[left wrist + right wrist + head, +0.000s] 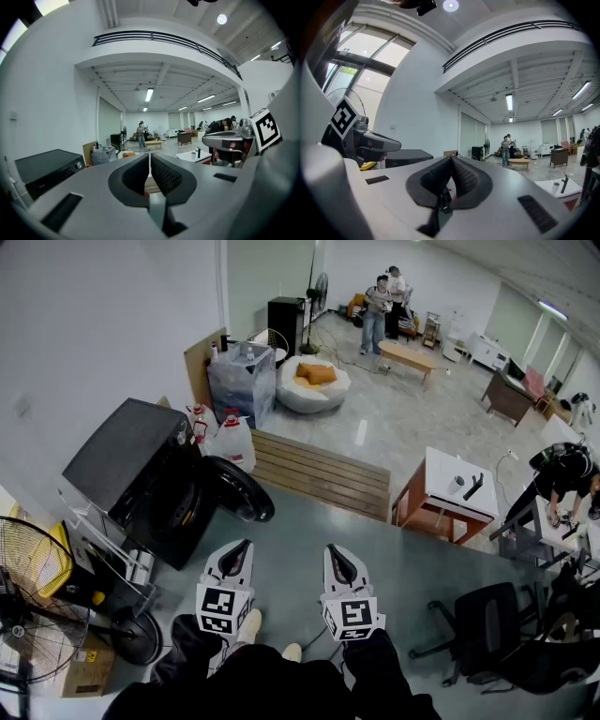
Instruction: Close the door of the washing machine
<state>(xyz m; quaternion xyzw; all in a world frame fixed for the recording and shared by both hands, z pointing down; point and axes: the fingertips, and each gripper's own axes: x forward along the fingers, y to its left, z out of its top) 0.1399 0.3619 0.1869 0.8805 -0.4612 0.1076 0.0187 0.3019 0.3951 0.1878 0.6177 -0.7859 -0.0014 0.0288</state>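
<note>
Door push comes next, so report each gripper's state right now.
Left gripper: shut, jaws together, nothing between them.
Right gripper: shut, jaws together, holding nothing.

Grey polished floor [375, 540], things set round its left and far sides.

Left: black washer [131, 465] on the floor, with a fan [42, 620] and a cardboard box [89, 667] just beside it, nearer the person. Behind the washer: white jugs [230, 439], a clear wrapped bin [242, 382], then a white round seat [314, 390] with orange cushions. Slatted wooden pallet [323, 474] lies flat mid-floor. Right: small white-topped table [450, 498], black office chair [483, 620]. Far back: low wooden bench [412, 356].
</note>
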